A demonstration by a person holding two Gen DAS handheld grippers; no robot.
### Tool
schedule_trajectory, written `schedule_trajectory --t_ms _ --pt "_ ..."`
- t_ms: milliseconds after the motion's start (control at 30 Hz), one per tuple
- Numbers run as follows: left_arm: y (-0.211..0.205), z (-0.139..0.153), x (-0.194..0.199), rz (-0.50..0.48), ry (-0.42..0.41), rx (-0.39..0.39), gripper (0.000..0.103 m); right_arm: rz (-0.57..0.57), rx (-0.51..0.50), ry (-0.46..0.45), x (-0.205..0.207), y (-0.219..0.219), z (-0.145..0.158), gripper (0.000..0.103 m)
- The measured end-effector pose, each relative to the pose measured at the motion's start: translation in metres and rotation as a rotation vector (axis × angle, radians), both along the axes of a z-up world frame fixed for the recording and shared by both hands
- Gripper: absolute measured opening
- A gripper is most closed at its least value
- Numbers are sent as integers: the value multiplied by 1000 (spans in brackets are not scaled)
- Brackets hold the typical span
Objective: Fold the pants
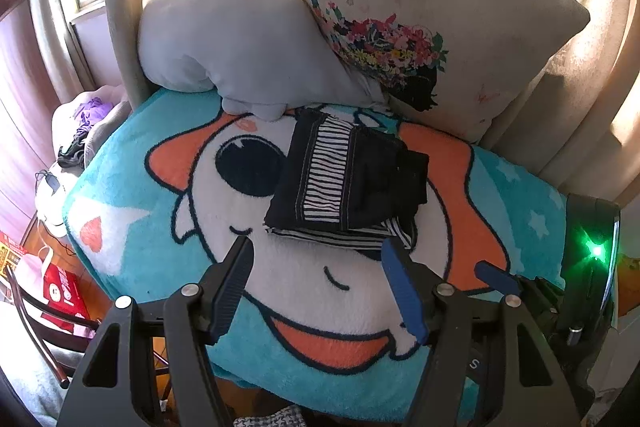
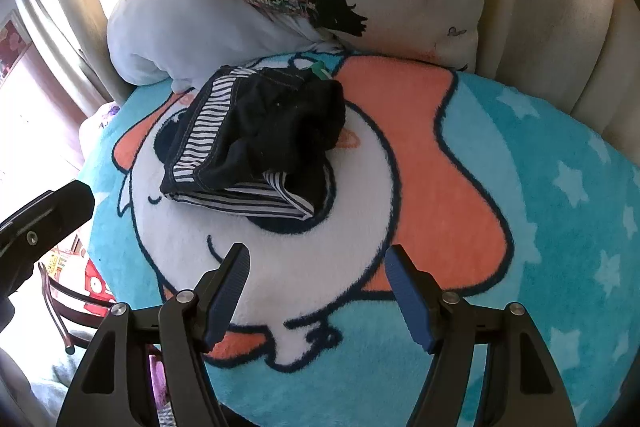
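Cartoon blanket [image 1: 132, 227] on chair; pillows behind; folded pants [image 1: 344, 179] atop.

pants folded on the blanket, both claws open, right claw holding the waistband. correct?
Not quite: the right claw holds nothing. The right wrist view shows it open and short of the folded pants, which lie free on the blanket. The left claw is open too.

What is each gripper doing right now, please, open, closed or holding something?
Left gripper: open, holding nothing, short of the folded pants.
Right gripper: open, holding nothing.
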State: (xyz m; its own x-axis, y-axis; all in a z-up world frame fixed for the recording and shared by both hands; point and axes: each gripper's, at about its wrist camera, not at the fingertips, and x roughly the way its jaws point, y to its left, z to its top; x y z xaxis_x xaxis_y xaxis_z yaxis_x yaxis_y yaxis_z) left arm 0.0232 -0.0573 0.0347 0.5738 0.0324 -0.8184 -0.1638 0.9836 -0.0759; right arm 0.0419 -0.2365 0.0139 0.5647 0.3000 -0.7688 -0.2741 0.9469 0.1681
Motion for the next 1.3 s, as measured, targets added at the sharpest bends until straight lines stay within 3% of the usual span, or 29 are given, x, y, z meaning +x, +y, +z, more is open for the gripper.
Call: schedule_trajectory --t_ms 600,1300 --pt "4 -3 -10 10 10 -27 66 8 -28 7 -9 4 -4 75" --pt "-2 13 -29 -10 -39 -19 66 -8 -37 -23 -29 2 5 78"
